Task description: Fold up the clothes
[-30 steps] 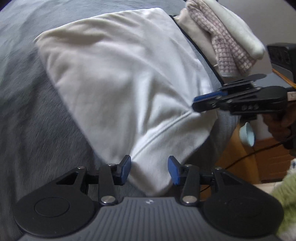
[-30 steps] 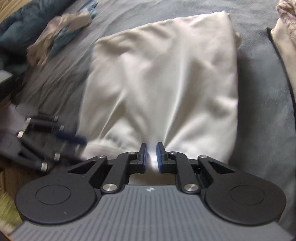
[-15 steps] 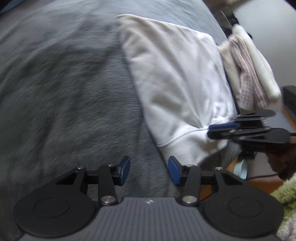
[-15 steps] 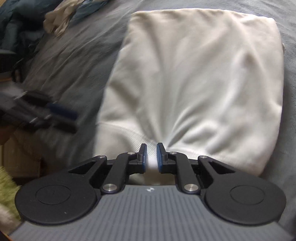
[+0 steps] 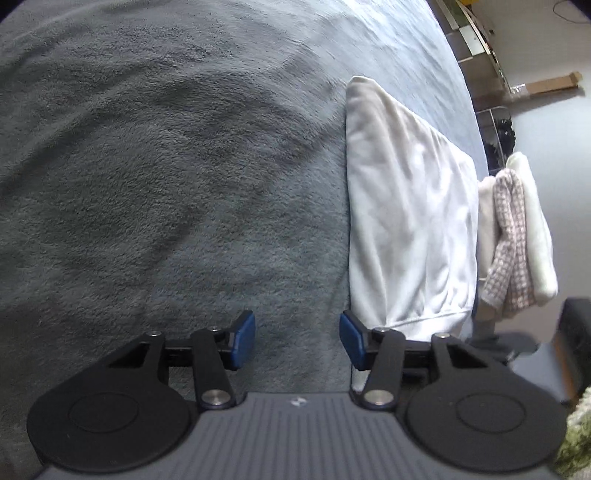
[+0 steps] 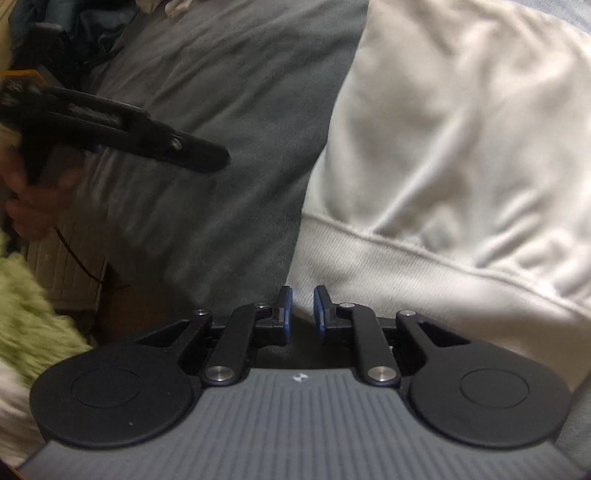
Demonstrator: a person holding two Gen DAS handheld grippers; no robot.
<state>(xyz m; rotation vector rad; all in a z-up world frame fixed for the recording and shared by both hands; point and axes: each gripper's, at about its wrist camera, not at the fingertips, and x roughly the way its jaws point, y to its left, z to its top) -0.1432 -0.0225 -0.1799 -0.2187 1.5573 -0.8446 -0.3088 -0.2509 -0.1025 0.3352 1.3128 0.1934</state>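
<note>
A folded white sweatshirt (image 5: pixel 410 221) lies on the grey blanket (image 5: pixel 166 166); its ribbed hem (image 6: pixel 424 273) fills the right wrist view. My left gripper (image 5: pixel 297 339) is open and empty over bare blanket, left of the sweatshirt. It shows in the right wrist view (image 6: pixel 207 162) as a dark blurred shape at the left, held by a hand. My right gripper (image 6: pixel 300 310) has its jaws nearly together at the hem's near left corner. I cannot tell whether cloth is pinched between them.
A stack of folded clothes (image 5: pixel 517 236), cream and checked, lies beyond the sweatshirt at the bed's edge. A dark box (image 5: pixel 576 332) stands at the right. Rumpled dark clothes (image 6: pixel 92 26) lie at the far left. A green fuzzy fabric (image 6: pixel 33 317) is at the near left.
My left gripper has let go of the sweatshirt and swung left over bare blanket. My right gripper has come down close to the hem, its jaws slightly wider apart than before.
</note>
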